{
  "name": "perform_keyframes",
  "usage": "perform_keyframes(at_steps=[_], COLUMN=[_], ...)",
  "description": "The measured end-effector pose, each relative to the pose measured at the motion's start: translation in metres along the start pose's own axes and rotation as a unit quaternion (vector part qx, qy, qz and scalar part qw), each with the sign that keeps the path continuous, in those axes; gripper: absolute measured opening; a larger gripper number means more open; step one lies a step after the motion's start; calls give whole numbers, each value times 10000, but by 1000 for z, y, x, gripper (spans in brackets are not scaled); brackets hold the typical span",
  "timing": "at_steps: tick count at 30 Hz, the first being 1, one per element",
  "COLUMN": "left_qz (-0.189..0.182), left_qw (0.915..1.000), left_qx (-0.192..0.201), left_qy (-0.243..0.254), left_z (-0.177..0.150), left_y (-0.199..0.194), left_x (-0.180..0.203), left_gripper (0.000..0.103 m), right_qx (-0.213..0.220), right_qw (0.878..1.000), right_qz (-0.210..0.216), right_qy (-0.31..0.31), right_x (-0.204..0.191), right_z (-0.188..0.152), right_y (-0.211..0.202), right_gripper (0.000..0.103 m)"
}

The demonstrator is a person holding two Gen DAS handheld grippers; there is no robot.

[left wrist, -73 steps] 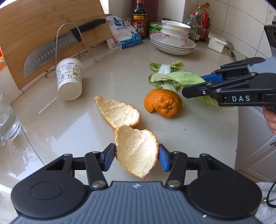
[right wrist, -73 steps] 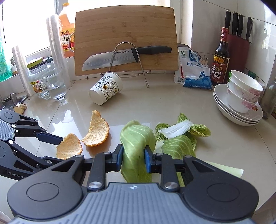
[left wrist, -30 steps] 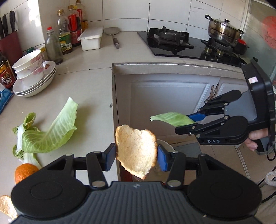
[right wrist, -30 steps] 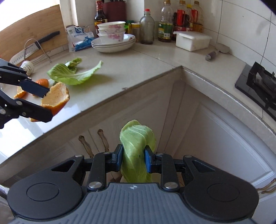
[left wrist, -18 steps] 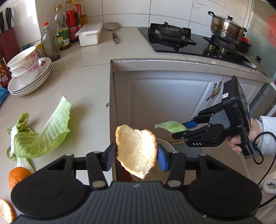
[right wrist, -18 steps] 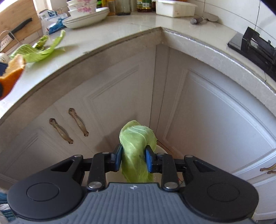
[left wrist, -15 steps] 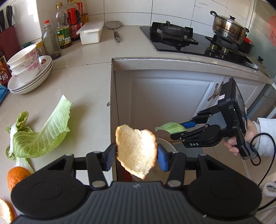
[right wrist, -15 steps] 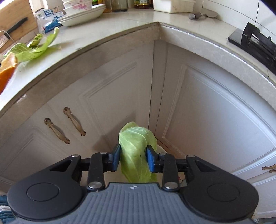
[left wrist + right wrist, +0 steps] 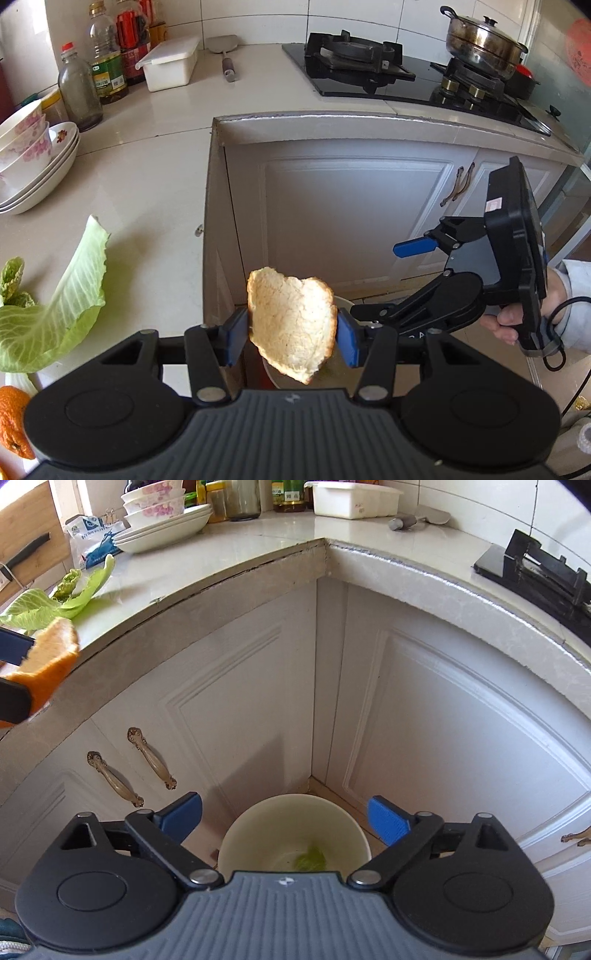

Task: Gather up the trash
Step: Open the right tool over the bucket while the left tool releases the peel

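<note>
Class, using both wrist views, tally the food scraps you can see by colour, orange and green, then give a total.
Orange: 2 (held peel, loose piece on the worktop)
Green: 3 (cabbage leaf, frilly leaf, binned leaf)
Total: 5

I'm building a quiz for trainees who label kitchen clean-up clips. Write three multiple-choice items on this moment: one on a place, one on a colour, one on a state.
1. Where is the cabbage leaf piece?
A. Inside the white bin
B. On the stove
C. Between the right gripper's pads

2. What colour are the pads of the right gripper?
A. Red
B. Blue
C. Yellow

3. What is the left gripper doing?
A. Standing open and empty
B. Clamping an orange peel
C. Holding a bowl

Answers:
1. A, green shows at the bottom of the white bin.
2. B, both pads are blue.
3. B, the orange peel sits between its pads.
</note>
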State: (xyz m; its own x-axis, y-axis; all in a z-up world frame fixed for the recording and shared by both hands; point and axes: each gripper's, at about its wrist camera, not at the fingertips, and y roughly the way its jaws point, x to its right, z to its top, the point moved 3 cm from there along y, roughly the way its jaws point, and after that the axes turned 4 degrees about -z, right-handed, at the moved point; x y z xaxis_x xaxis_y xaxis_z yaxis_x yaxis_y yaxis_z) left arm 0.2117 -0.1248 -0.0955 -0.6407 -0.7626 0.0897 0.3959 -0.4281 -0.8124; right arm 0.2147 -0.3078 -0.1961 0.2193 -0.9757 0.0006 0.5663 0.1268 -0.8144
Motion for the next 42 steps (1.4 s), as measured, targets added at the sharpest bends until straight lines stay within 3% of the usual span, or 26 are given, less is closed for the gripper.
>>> perform_keyframes(at_steps=[8, 11, 24, 27, 28, 29, 36, 42], left_qz=[-121, -8, 115, 215, 266, 310, 326, 367], left_qw=[9999, 9997, 9977, 9972, 9973, 9976, 9982, 9988], left_qx=[-38, -70, -647, -696, -670, -617, -504, -308], left_qy=[81, 233, -134, -143, -112, -79, -38, -28], left_z=[13, 15, -4, -4, -3, -2, 3, 8], left_y=[33, 49, 152, 164, 167, 167, 165, 141], left_x=[16, 26, 45, 48, 49, 51, 59, 59], left_gripper=[49, 49, 50, 66, 81, 87, 87, 87], right_qx=[97, 150, 339, 375, 380, 385, 418, 495], right_qw=[9996, 9990, 9938, 9918, 9913, 9907, 9881, 9889], right_qz=[-115, -255, -806, -924, -947, -966, -1063, -1042], right_qy=[240, 336, 687, 802, 836, 873, 1030, 935], right_x=[10, 13, 27, 33, 36, 38, 48, 48], right_z=[-15, -21, -57, -64, -66, -68, -72, -67], right_y=[-29, -40, -95, -105, -108, -111, -117, -120], right_gripper=[100, 103, 103, 103, 103, 103, 103, 103])
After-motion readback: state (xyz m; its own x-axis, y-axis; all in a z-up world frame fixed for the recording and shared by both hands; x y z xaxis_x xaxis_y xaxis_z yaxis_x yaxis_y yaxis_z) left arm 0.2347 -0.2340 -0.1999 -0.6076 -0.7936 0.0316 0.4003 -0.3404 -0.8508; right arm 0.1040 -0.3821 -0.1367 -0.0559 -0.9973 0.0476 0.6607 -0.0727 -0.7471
